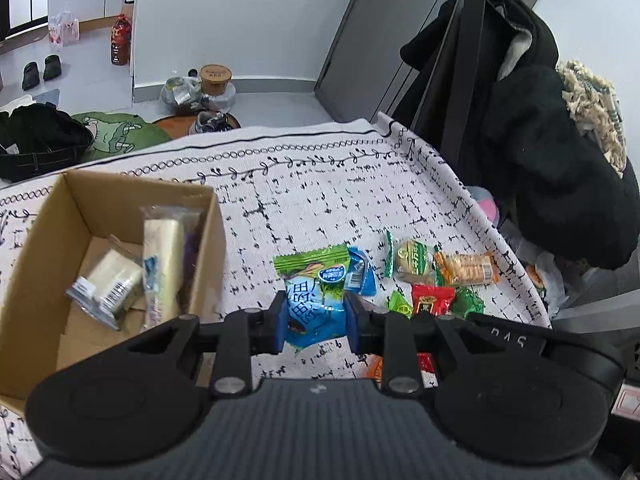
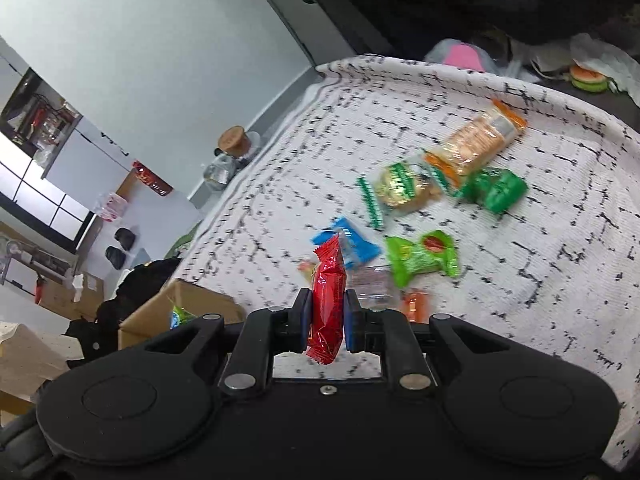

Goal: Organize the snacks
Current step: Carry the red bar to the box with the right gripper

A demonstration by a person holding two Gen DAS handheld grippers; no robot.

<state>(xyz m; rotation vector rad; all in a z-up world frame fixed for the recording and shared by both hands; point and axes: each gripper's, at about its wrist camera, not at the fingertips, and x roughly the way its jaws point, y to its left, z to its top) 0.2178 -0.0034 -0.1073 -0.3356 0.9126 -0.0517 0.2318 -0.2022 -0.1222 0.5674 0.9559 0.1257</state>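
Red snack (image 2: 328, 304): your right gripper (image 2: 327, 322) pinches it, low middle.
Left gripper (image 1: 316, 320): squeezes the green-blue bag (image 1: 314, 300).
Box (image 1: 52, 248): left side.
Risk: slippery wrappers may drop if you tilt.

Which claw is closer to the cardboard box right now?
Left, I'd judge. The left claw, shut on a blue-green packet, sits just right of the box. The right claw, gripping a red packet, sees the box farther off, down to its left.
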